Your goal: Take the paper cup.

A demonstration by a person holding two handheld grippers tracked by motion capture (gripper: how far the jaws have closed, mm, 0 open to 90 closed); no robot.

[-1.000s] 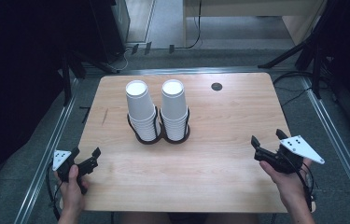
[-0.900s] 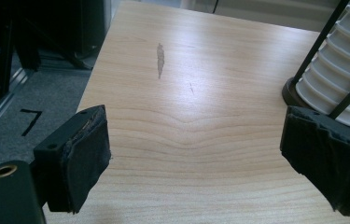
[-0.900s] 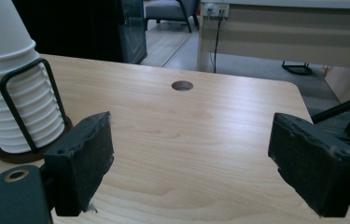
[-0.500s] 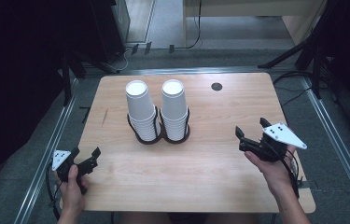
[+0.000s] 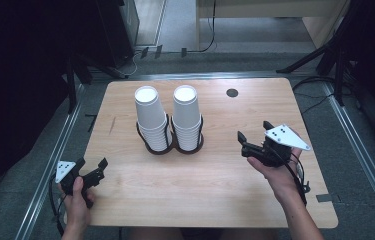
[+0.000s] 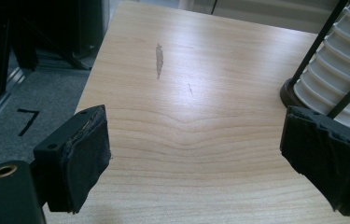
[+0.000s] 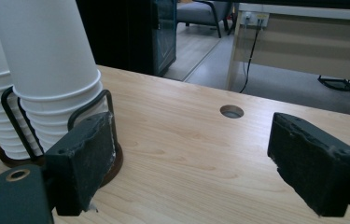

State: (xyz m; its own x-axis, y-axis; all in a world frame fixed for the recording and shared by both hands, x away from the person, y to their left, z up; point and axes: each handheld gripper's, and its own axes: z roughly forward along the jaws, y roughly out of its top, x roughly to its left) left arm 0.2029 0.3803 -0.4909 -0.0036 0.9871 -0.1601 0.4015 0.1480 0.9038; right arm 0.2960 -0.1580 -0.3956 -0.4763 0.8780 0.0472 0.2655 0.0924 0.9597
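Two stacks of white paper cups, upside down, stand side by side in a black wire holder (image 5: 172, 148) at the middle of the wooden table (image 5: 210, 200). The left stack (image 5: 151, 117) and the right stack (image 5: 186, 115) both rise above the wires. At the table's front left corner a hand holds my left gripper (image 5: 93, 169), open and empty; the left gripper view has its jaws (image 6: 200, 156) wide apart, with a cup stack (image 6: 345, 70) at the right edge. My right gripper (image 5: 253, 132) hovers to the right of the holder, open and empty, pointing at the nearer stack (image 7: 46, 60).
A round cable hole (image 5: 232, 92) lies in the table's back right part, also seen past the right jaws as the hole (image 7: 232, 111). A dark smear (image 6: 159, 59) marks the wood at the left. Metal floor rails run along both sides of the table.
My right gripper has moved left across the table toward the cup holder and risen a little. The left gripper has stayed where it was.
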